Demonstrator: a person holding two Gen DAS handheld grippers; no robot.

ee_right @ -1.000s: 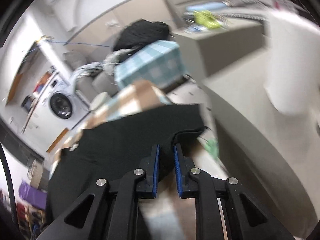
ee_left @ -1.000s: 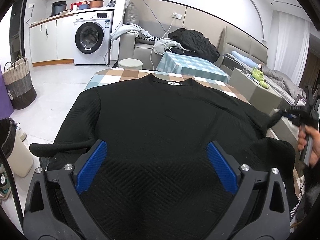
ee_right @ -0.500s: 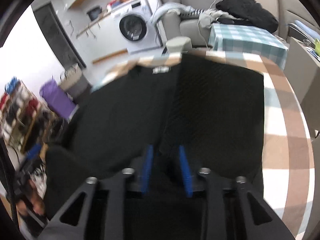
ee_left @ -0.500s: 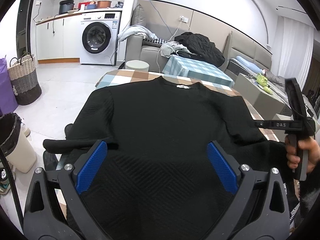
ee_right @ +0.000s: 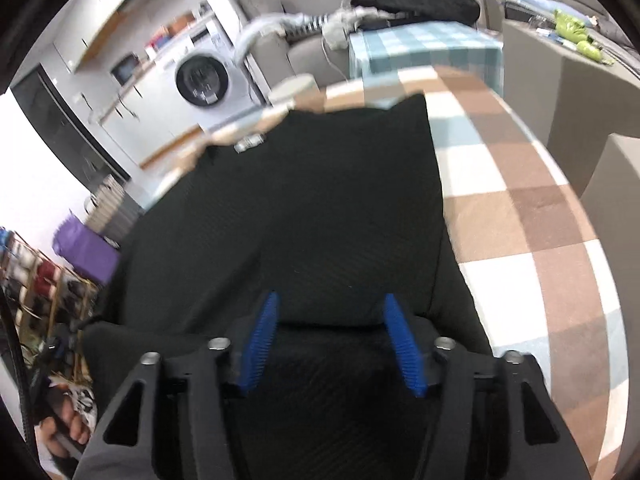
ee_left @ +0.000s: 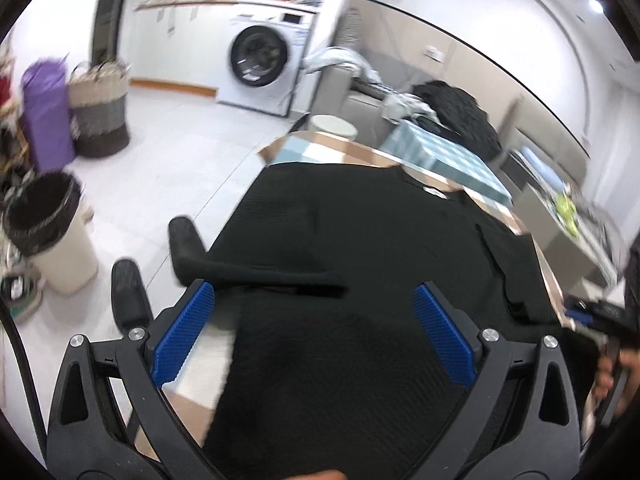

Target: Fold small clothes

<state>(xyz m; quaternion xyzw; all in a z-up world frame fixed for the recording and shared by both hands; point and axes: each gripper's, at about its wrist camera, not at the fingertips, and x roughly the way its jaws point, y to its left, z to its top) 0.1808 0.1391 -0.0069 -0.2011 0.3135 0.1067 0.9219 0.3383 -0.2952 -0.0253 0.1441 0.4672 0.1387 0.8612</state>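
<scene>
So the black sweater [ee_right: 304,208] is laid flat on the checked table [ee_right: 520,184], neckline at the far end, with its right side already folded in over the middle so a straight edge runs down the right. One sleeve [ee_left: 256,270] is seen lying across the left side, cuff hanging past the table edge. The right gripper [ee_right: 330,340] has just been opening; its jaws are parted over the near hem, nothing pinched. The left gripper [ee_left: 312,328] is spread wide above the fabric, also released. A washing machine [ee_left: 260,56] is seen far back
</scene>
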